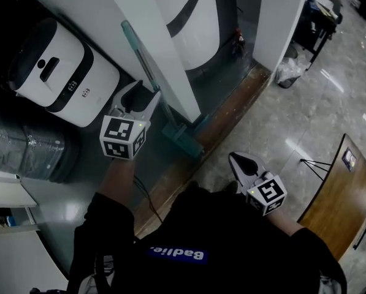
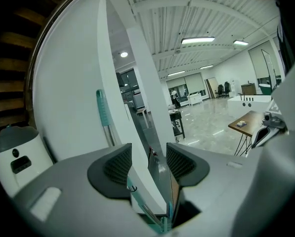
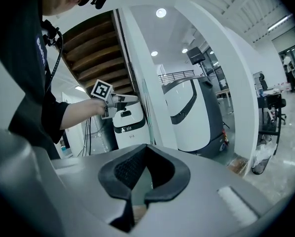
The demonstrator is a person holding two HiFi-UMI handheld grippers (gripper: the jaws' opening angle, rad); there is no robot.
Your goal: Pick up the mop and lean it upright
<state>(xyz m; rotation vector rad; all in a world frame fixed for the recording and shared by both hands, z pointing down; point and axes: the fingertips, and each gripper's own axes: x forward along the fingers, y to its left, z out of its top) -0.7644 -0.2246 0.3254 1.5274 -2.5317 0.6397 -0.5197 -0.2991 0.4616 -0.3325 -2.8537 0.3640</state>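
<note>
Leaning on a white pillar (image 1: pixel 158 48), the mop (image 1: pixel 134 48) stands near upright at 11 o'clock in the head view. Its teal grip is uppermost, and its head (image 1: pixel 183 139) rests on the floor at the pillar's foot.

The left claw (image 1: pixel 147 90) is spread wide at mid-shaft. In the left gripper view the grip (image 2: pixel 103 110) rises at 11 o'clock above the claw (image 2: pixel 148 164). The shaft passes behind the left pad and reappears low in the gap. Neither pad presses on it, and contact with the left pad cannot be told.

The right claw (image 1: pixel 236 161) hangs at 5 o'clock, well apart from the mop. In the right gripper view the claw (image 3: pixel 145 174) has its tips together with nothing between them.

Containers:
- A dark, film-wrapped drum (image 1: pixel 23 143) stands at 9 o'clock; its contents are hidden.
- A white box unit (image 1: pixel 60 72) stands just beside the drum at 10 o'clock, with its lid shut.
- A pale bag (image 1: pixel 288 71) sits on the floor at 2 o'clock; its contents are too small to tell.

A wooden worktop (image 1: pixel 339 195) at 4 o'clock carries one small flat item (image 1: pixel 348 158).
</note>
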